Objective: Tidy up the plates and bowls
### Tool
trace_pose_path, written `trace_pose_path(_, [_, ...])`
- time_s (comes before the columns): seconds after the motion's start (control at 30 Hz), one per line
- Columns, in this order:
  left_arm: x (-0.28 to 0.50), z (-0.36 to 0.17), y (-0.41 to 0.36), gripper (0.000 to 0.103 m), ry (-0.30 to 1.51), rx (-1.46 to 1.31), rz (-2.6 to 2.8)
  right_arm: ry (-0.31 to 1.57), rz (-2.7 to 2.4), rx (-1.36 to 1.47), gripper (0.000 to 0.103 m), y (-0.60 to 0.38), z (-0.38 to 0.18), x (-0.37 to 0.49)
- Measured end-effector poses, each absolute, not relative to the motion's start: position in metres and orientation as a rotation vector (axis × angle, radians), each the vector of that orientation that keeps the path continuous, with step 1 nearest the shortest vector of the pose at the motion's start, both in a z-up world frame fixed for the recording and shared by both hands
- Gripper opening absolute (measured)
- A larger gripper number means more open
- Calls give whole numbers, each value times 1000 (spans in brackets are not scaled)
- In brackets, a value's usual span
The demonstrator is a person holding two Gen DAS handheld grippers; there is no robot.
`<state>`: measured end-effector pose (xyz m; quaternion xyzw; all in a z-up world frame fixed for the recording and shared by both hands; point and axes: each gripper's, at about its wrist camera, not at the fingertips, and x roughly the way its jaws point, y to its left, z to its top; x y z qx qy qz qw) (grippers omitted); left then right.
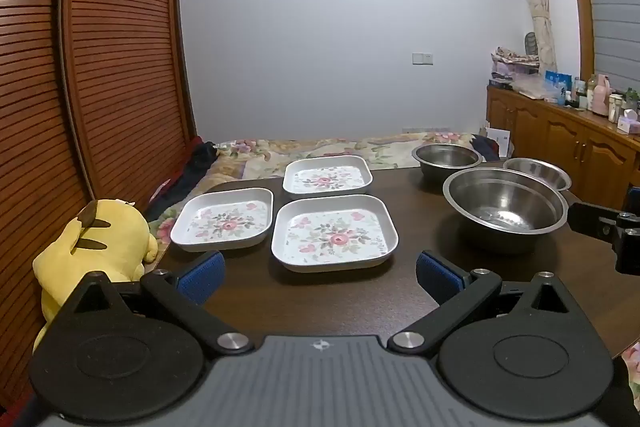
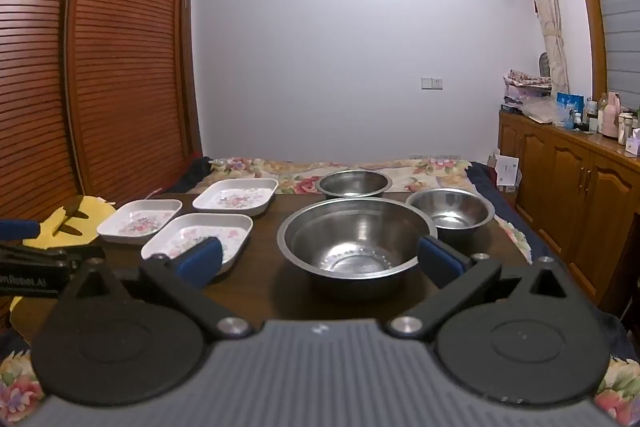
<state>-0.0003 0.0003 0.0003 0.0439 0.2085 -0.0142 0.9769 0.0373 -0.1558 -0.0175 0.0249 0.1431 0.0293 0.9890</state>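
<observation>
Nothing stacked yet, by the look of it. Three square floral plates lying singly on the left half of the dark table (image 1: pixel 408 227): near plate (image 1: pixel 334 235) straight ahead of the left gripper (image 1: pixel 320 273), left plate (image 1: pixel 224 219) just beside it, far plate (image 1: pixel 327 175) behind, close together, none resting on another. Three steel bowls on the right half, likewise unnested: large bowl (image 2: pixel 356 239) nearest, directly before the right gripper (image 2: pixel 320 259), far bowl (image 2: pixel 353 183) behind it at the table's back edge, small bowl (image 2: pixel 450 213) off to the right, close by the large one.

Both sets of jaws spread wide, blue pads well apart, gripping nothing. Left gripper hanging short of the near plate, not touching. Right gripper hanging in front of the large bowl, whether clear of its rim hard to tell.

Judged from this layout: task at its very start, all sorting left to do. Probably plates to be piled into one stack, bowls nested by size into the large one. Yellow plush toy (image 1: pixel 100 247) sitting off the table's left edge, apart from the work.
</observation>
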Motion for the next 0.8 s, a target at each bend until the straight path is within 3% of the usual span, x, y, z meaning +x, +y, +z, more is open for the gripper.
trace_pose_path(0.8, [-2,2,0,103,405,103,-24,288,51,46,103,-159,-19,39])
